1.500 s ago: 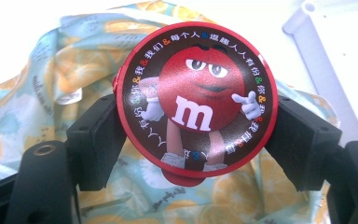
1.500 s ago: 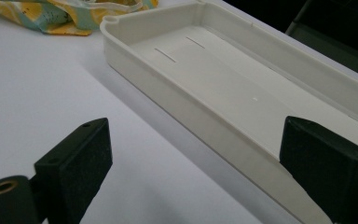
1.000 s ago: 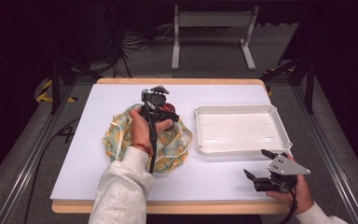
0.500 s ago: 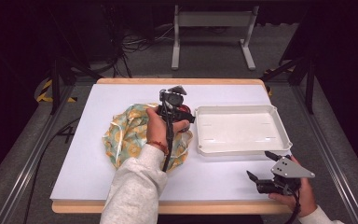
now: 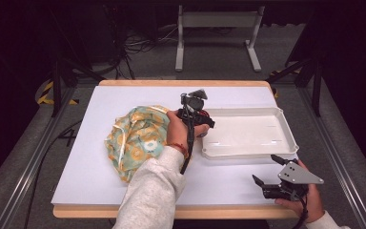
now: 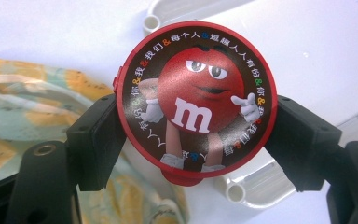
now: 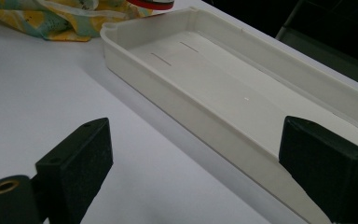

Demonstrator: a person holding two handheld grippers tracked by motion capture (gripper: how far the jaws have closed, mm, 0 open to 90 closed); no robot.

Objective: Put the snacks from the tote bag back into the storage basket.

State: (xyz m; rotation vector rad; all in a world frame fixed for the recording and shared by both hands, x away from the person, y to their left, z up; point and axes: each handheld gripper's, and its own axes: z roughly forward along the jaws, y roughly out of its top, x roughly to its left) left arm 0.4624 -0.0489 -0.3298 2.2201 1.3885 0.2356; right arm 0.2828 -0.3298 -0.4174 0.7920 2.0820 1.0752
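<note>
Item: tin (image 6: 196, 100). Round, red-rimmed, flat; lid printed with a red candy figure and a ring of small characters. Centre of the left gripper view, clamped by its edges between the two black jaws, lid facing the camera. In the high view a red sliver of it sits at frame centre, over the left end of the tray. In the right gripper view its red edge (image 7: 150, 3) cuts the top margin.

Item: left gripper (image 5: 196, 114). High view, frame centre, held in the left hand (image 5: 180, 130), a grey sleeve (image 5: 151, 191) running down to the bottom edge. Jaws pinching the tin, one pad on each side.

Item: right gripper (image 5: 268, 171). High view, lower right, in the right hand (image 5: 305, 200), near the table's front edge and just below the tray. Jaws spread wide, nothing between them; in its own view they frame the tray's near wall.

Item: tray (image 5: 286, 139). White, shallow, rectangular, right of centre in the high view. Inside bare apart from two faint slots.

Item: cloth (image 5: 136, 138). Crumpled, green and yellow print, left of centre in the high view, beside the left hand; in the left gripper view it lies behind the tin at lower left.

Item: table (image 5: 95, 143). White top, wooden rim.
</note>
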